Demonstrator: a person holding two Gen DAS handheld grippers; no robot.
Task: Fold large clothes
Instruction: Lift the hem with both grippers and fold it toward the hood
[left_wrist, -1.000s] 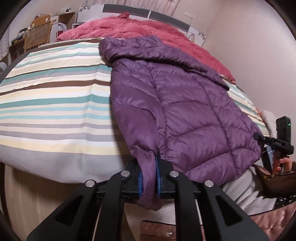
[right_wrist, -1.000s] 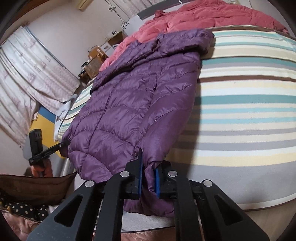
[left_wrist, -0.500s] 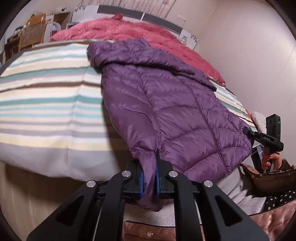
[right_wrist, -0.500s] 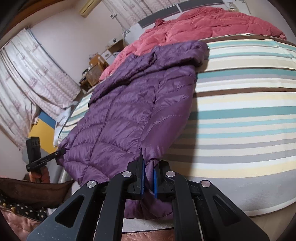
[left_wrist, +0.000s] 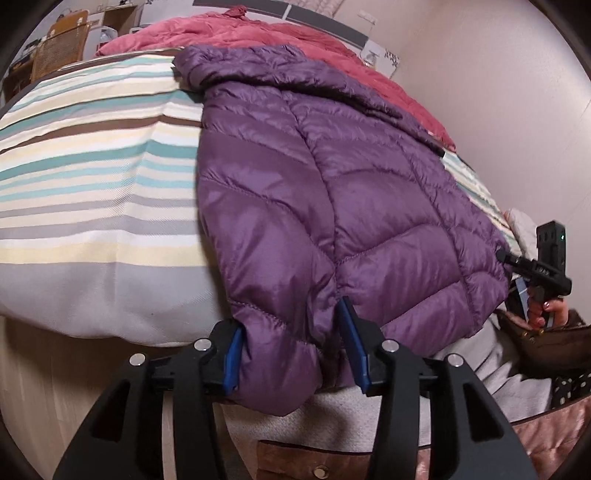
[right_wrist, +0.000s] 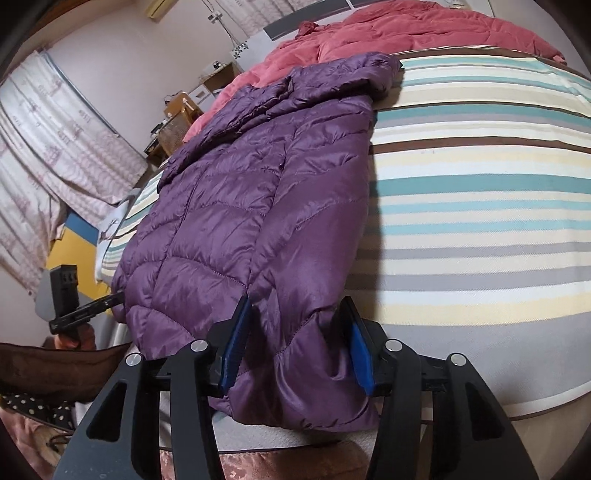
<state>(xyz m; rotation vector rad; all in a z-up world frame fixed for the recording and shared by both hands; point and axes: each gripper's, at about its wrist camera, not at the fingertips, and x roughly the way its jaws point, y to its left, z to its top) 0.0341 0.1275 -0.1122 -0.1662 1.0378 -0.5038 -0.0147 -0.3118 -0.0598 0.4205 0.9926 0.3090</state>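
The purple quilted jacket lies flat on the bed, which has a striped cover, with its collar at the far end and its hem hanging over the near edge of the bed. A red quilt lies beyond the collar.

Left claw: the jaws have just been opening and now stand partly wide. The hem corner of the jacket sits between the blue pads, loose, not pressed.

Right claw: the jaws have likewise just been opening and stand partly wide. The other hem corner hangs between its blue pads, not clamped.

From the left claw, the right claw shows at the far right end of the hem, held by a hand. From the right claw, the left claw shows at the far left end of the hem.
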